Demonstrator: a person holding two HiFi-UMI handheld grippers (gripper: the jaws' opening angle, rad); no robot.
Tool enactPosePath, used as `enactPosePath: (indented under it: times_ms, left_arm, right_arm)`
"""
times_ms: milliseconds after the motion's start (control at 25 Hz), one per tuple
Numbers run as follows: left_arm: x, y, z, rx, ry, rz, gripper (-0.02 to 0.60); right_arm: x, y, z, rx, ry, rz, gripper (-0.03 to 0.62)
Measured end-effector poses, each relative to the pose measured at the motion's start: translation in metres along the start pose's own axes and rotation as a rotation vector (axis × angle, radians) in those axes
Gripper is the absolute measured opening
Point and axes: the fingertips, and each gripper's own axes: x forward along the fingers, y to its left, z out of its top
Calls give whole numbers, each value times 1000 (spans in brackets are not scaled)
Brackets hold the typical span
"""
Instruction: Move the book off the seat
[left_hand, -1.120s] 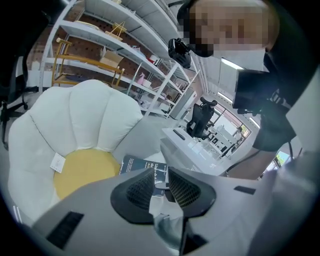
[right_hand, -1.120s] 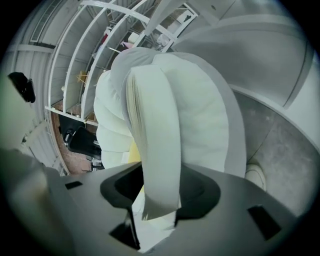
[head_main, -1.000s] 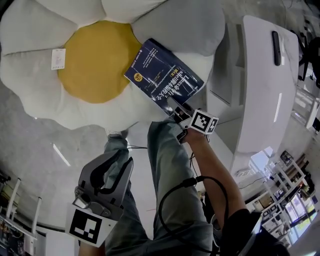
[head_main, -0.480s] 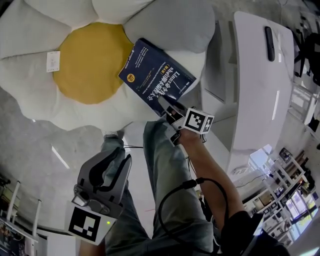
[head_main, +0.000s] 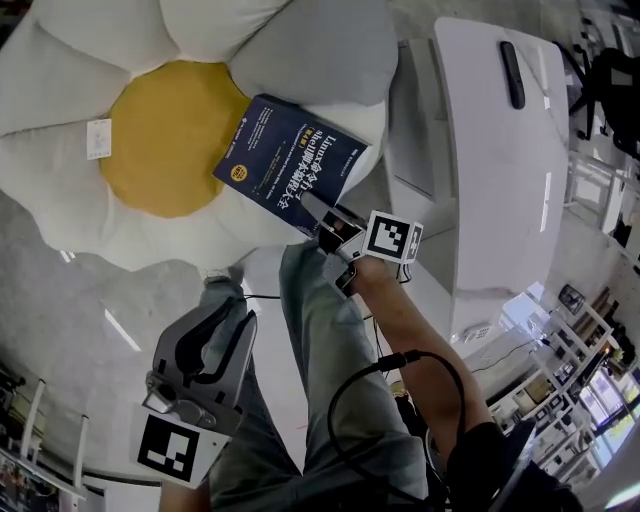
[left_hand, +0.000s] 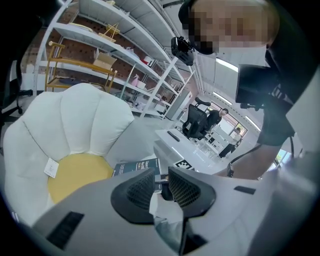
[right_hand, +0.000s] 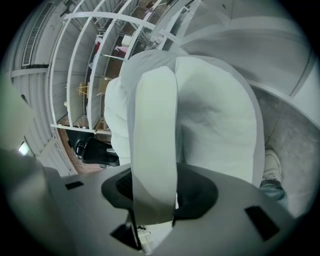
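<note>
In the head view, the right gripper (head_main: 322, 222) reaches forward from the person's outstretched forearm, its marker cube (head_main: 392, 238) facing up. Its jaws have just been closing and now clamp the near corner of the book (head_main: 290, 160). The dark blue book, with pale print on its cover, lies across a white petal of the flower-shaped seat cushion (head_main: 60, 170), just beside its yellow centre (head_main: 160, 135). A white desk (head_main: 490, 170) stands close on the right. The left gripper (head_main: 232, 325) hangs low over the person's leg, well apart from the book.

In the left gripper view, the left gripper (left_hand: 161, 182) has its pads narrowly apart with nothing between them; the book (left_hand: 137, 167) shows beyond, on the cushion (left_hand: 75, 125).

In the right gripper view, the right gripper (right_hand: 156, 192) grips the book's pale page edge (right_hand: 155, 130), which rises upright between the jaws, white petals (right_hand: 215, 125) behind.
</note>
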Motion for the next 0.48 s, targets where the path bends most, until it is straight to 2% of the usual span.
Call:
enactPosePath:
  times_ms: [240,480]
  left_arm:
    - [-11,-4,10,22,1,-8,69]
    - [-11,-5,-1,64,22,-42,69]
  right_arm:
    - [-18,28,0,27,-29,44,172]
    - [-40,46,-1,39,-104,122,172]
